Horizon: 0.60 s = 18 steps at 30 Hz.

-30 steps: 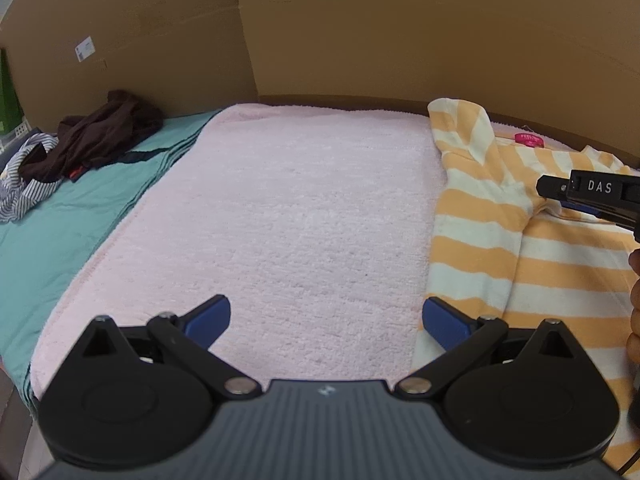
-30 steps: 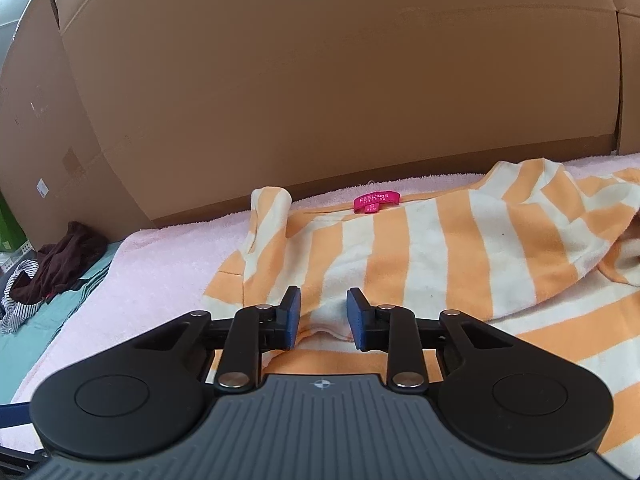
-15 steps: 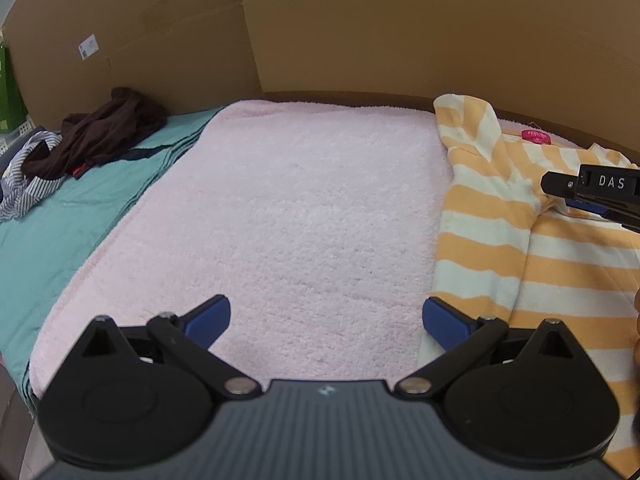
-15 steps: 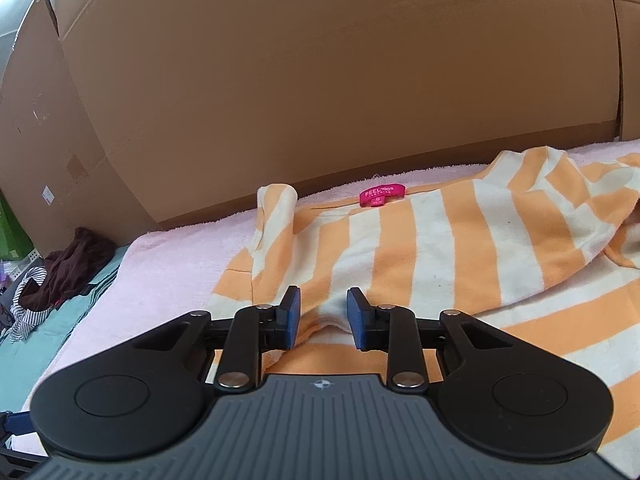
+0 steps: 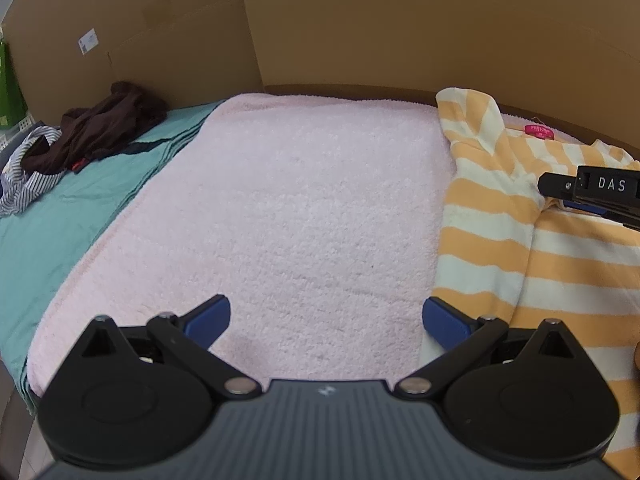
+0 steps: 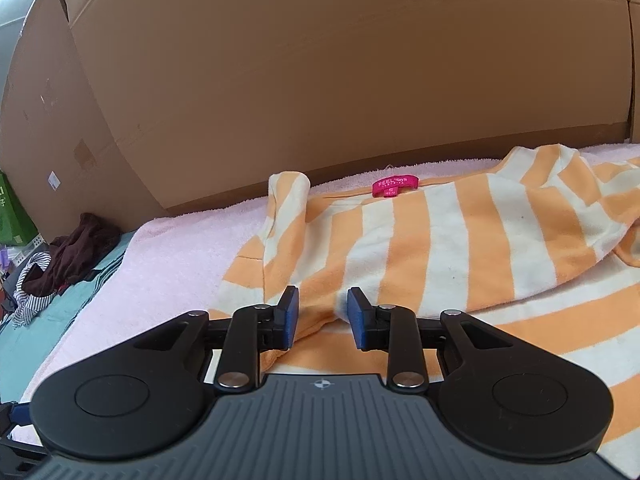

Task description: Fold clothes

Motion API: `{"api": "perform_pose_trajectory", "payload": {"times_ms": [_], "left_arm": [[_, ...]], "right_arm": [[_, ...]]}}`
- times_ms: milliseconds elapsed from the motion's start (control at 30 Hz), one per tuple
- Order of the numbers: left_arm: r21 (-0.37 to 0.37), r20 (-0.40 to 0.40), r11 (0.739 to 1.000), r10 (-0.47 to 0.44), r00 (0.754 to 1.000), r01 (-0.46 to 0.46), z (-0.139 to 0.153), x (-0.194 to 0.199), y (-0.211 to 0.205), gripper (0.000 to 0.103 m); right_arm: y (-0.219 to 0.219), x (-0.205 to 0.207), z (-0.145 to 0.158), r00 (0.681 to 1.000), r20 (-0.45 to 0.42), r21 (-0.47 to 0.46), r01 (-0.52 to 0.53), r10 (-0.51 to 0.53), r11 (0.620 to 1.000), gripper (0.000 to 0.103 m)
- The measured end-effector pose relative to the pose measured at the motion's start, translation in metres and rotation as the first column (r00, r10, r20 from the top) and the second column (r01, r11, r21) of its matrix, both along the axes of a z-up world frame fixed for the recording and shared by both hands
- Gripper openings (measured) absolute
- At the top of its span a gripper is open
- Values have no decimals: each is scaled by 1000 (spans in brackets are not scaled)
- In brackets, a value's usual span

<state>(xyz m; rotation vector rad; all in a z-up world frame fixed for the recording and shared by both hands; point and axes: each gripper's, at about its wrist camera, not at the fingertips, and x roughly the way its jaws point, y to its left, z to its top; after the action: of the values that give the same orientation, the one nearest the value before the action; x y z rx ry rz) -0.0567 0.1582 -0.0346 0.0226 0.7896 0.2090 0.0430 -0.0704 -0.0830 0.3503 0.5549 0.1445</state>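
Left gripper [image 5: 325, 322]: black linkage arms, round black hubs, silver pivot screws, blue finger pads [image 5: 208, 320], ribbed grey body with small white logo. Right gripper [image 6: 322, 317]: same build, crosshair mark on body; white "DAS" lettering on its side.

The striped shirt [image 5: 500, 216] runs off the left-wrist frame at three o'clock. The print on its pink label [image 6: 395, 186] is too small to read. At nine o'clock, the striped garment [image 5: 24, 176] is cut off.

Striped shirt [image 6: 460, 240] sleeve shifted slightly rightward — pink tag [image 6: 395, 186] too.
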Motion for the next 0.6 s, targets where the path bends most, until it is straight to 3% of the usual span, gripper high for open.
{"api": "perform_pose_trajectory", "payload": {"times_ms": [367, 600], "left_arm": [[-7, -4, 1000, 0, 1000, 0, -3, -1, 2, 102], [-22, -2, 1000, -18, 1000, 18, -6, 2, 6, 102]], "right_arm": [[-1, 3, 0, 1000, -11, 0, -6, 6, 1000, 33], [-3, -4, 7, 994, -108, 26, -17, 19, 1000, 38]]}}
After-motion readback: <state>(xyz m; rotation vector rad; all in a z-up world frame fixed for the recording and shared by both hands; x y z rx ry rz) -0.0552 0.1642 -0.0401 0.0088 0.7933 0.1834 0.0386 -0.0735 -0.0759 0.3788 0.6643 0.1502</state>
